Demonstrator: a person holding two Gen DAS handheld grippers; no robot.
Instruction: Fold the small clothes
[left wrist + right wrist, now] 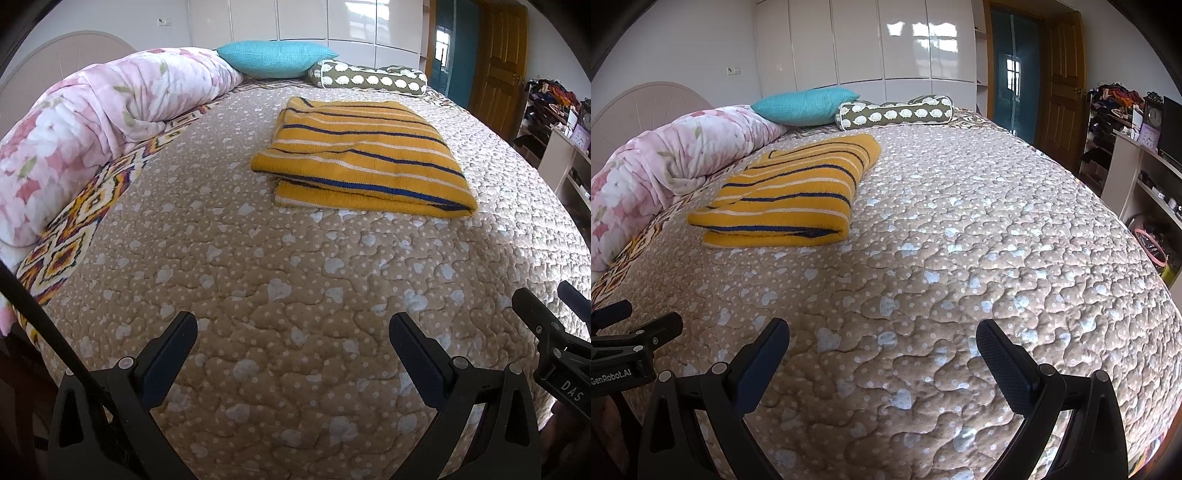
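Knitwear is judged soft, light and limp. Left claw (293, 332) is held spread and empty above the quilt (258, 277); the striped yellow garment (364, 155), folded mid-bed, is best pinched at its layered edge. Right claw (882, 339) is likewise released.

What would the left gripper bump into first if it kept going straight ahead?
Probably the quilted bedspread right ahead; the open left gripper seems angled toward it. Farther along lies the folded yellow striped garment. Depth is uncertain.
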